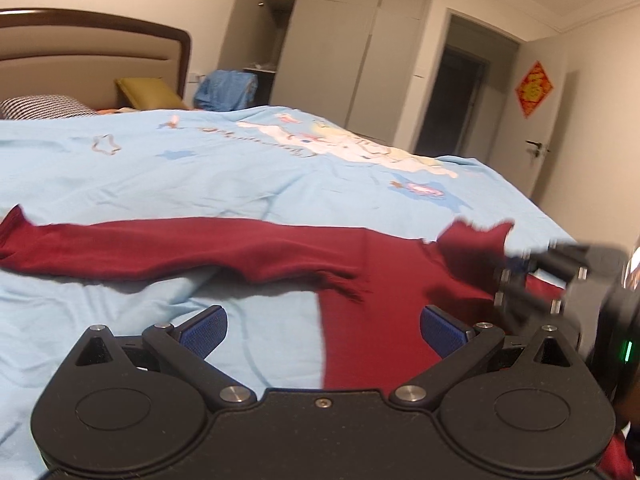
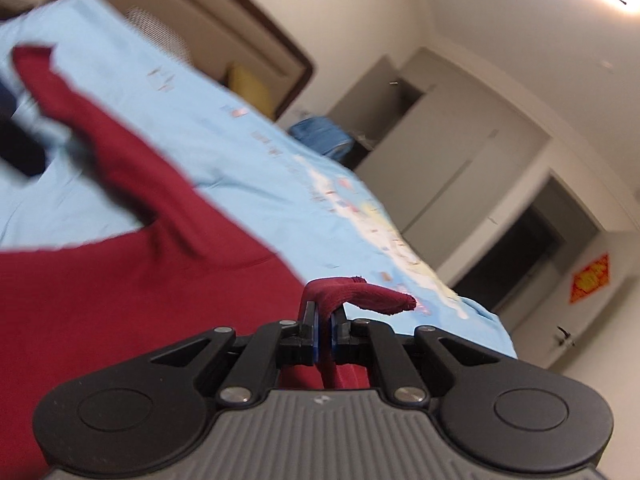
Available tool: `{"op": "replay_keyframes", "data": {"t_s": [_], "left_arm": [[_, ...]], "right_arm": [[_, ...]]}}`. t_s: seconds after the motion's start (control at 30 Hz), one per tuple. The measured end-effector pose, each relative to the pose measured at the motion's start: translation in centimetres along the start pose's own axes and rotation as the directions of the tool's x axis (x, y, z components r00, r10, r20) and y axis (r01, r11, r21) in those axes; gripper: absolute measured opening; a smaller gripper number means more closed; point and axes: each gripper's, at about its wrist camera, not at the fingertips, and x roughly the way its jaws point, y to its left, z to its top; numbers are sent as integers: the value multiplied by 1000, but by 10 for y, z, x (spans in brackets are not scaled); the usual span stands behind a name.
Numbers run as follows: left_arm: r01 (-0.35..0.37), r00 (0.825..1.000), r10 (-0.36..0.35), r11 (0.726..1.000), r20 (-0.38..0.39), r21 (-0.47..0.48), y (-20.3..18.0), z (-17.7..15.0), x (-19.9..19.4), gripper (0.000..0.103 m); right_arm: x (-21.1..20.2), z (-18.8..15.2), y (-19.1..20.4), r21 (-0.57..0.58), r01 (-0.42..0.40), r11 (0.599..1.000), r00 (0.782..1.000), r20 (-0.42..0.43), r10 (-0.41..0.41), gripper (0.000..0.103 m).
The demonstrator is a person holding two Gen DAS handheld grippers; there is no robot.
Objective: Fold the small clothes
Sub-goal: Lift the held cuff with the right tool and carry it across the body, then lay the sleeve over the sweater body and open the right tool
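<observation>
A dark red long-sleeved top [image 1: 384,280] lies on the light blue bed cover [image 1: 200,168]. One sleeve [image 1: 160,248] stretches flat to the left. My left gripper [image 1: 324,330] hovers open over the top's left edge, with nothing between its blue pads [image 1: 442,330]. At the right of the left wrist view, my right gripper [image 1: 516,268] lifts the other sleeve's end [image 1: 476,240]. In the right wrist view the right gripper [image 2: 324,322] is shut on that red sleeve end [image 2: 360,294], which pokes out past the fingertips. The top's body [image 2: 120,280] spreads to the left.
A brown headboard [image 1: 100,40], a yellow pillow [image 1: 148,92] and a checked pillow [image 1: 40,106] are at the bed's far end. A blue bundle [image 1: 228,90], grey wardrobes [image 1: 340,60] and a door [image 1: 548,148] stand beyond. The bed's right edge [image 1: 532,200] is close.
</observation>
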Motion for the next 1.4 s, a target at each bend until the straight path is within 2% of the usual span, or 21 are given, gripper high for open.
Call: {"op": "replay_keyframes", "data": {"t_s": [0.17, 0.3, 0.33, 0.4, 0.53, 0.57, 0.63, 0.7, 0.8, 0.87, 0.93, 1.0, 1.13, 1.17, 1.23, 1.33, 1.4], "left_arm": [[-22, 1000, 22, 1000, -9, -18, 8, -2, 2, 102], [-22, 1000, 22, 1000, -18, -9, 4, -4, 6, 102], [-21, 1000, 20, 1000, -23, -6, 2, -4, 9, 102], [-17, 1000, 17, 1000, -25, 2, -3, -4, 11, 102], [-2, 999, 2, 1000, -33, 18, -14, -5, 21, 102], [4, 999, -3, 1000, -39, 30, -18, -6, 26, 102], [16, 999, -12, 998, -52, 60, -27, -7, 37, 102], [25, 998, -20, 996, -61, 89, -38, -9, 51, 102], [27, 998, -21, 993, -52, 117, -53, -12, 72, 102], [18, 999, -11, 990, -50, 138, -61, -16, 87, 102], [12, 998, -3, 988, -59, 151, -67, -20, 101, 102], [15, 996, -3, 988, -84, 153, -68, -25, 112, 102], [8, 994, 8, 990, -110, 144, -64, -35, 124, 103], [11, 994, 3, 991, -106, 136, -63, -36, 124, 103], [11, 995, 2, 991, -100, 130, -61, -38, 123, 103], [10, 995, 3, 991, -99, 131, -60, -41, 124, 103], [9, 995, 4, 991, -97, 131, -60, -41, 124, 103]], "right_arm": [[-9, -30, 42, -198, -86, 976, 996, -36, 81, 7], [-28, -40, 58, -268, -130, 955, 991, -30, 127, 10], [-33, -43, 55, -270, -141, 952, 990, -27, 139, 12], [-45, -48, 52, -254, -158, 954, 987, -24, 157, 31], [-62, -53, 28, -158, -175, 972, 985, -21, 174, 52], [-67, -55, 18, -116, -175, 978, 985, -25, 173, 61], [-76, -62, -5, -20, -174, 985, 984, -31, 174, 71], [-83, -72, -28, 80, -162, 983, 985, -40, 166, 85], [-88, -92, -62, 205, -111, 973, 990, -67, 127, 94], [-89, -108, -85, 302, -74, 950, 989, -102, 110, 99], [-89, -124, -107, 412, -41, 910, 986, -131, 103, 101], [-92, -146, -134, 533, 1, 846, 983, -158, 98, 102], [-84, -185, -175, 715, 95, 693, 975, -207, 80, 102], [-83, -199, -183, 760, 118, 639, 973, -216, 77, 102], [-77, -221, -199, 835, 153, 529, 970, -230, 83, 97], [-64, -246, -213, 909, 189, 370, 966, -241, 98, 81], [-59, -257, -219, 931, 201, 304, 966, -239, 95, 72]]}}
